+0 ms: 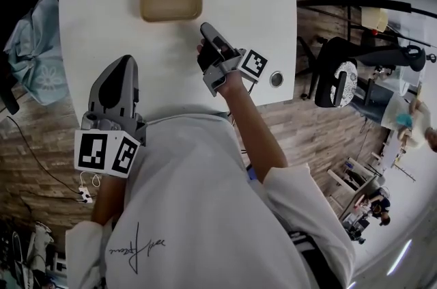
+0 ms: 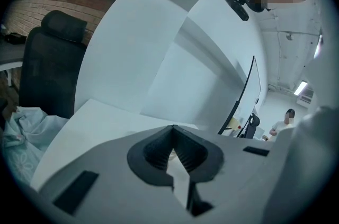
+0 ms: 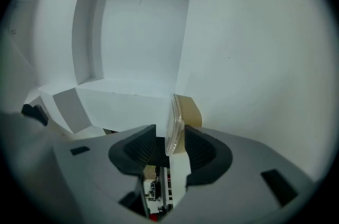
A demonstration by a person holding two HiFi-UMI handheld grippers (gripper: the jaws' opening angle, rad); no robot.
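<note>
Left gripper (image 1: 125, 61) sits clenched on nothing at the near edge of the table (image 1: 89, 14), and the right gripper (image 1: 205, 28), tipped sideways with its jaws spread, looks lined up on the rim of the tan tray (image 1: 197, 2) farther back, so I'd guess the next move needs a nudge in and a squeeze.

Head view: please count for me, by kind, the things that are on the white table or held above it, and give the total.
Tan tray: 1
Grippers: 2, the left gripper with jaws together and the right gripper with jaws apart, pointing at the tray
Round metal fitting near the table's edge: 1
Total: 4
</note>
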